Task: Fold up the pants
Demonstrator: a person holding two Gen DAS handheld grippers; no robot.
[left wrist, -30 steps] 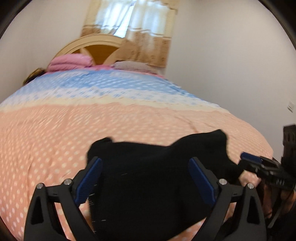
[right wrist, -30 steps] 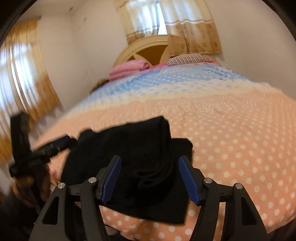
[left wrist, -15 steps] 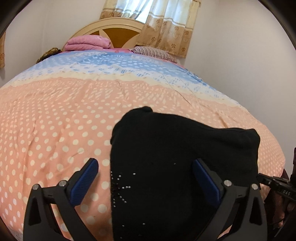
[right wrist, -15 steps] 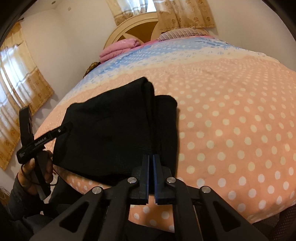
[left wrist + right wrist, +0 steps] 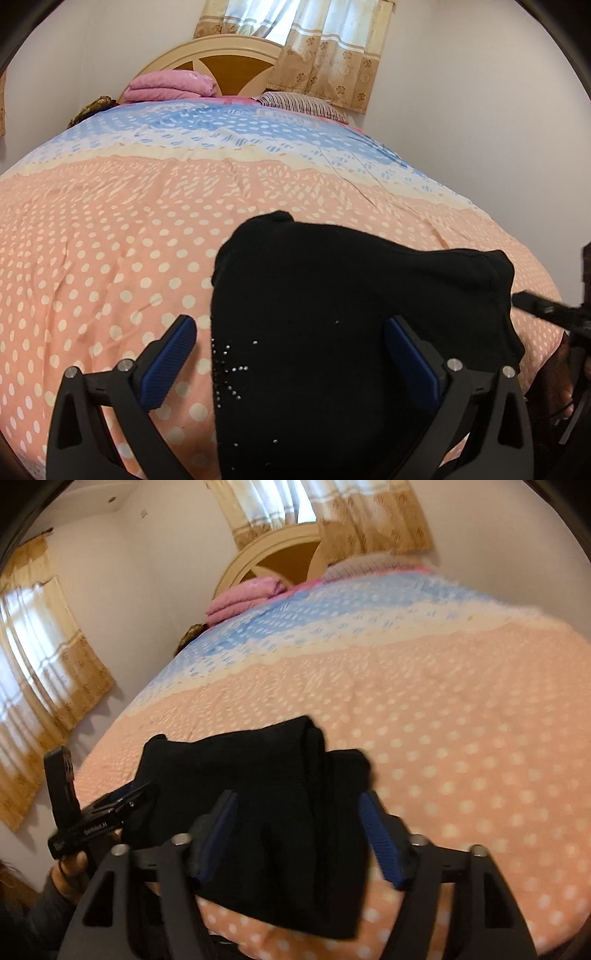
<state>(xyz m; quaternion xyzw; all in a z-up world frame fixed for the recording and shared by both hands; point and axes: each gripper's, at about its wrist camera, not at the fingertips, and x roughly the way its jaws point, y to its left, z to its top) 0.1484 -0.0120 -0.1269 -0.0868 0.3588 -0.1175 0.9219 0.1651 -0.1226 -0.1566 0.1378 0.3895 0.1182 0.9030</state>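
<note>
A: What is the biggest thing here?

B: The bed [image 5: 110, 258]. Its cover has white dots on pink near us and blue bands far away. A wooden headboard [image 5: 207, 62] stands at the far end, with tan curtains [image 5: 325, 48] behind it.

A: What lies on the bed?

B: Black pants [image 5: 332, 314], folded into a thick pile. They sit at the near edge of the bed. In the right view the pants [image 5: 280, 805] show one folded layer on top of another. Little shiny dots are on the cloth at its near left side.

A: What else is up there?

B: A pink folded blanket [image 5: 170, 86] is by the headboard, and a striped pillow [image 5: 303, 105] is just beside it.

A: What is the left gripper [image 5: 291, 362] doing?

B: Its fingers [image 5: 171, 358] are spread wide apart. One blue finger is over the dotted cover and the other is over the pants. It holds nothing.

A: And the right gripper [image 5: 299, 838]?

B: Its fingers [image 5: 380, 842] are wide apart too, with the pants between them. They do not squeeze the cloth. The view is a bit blurry.
</note>
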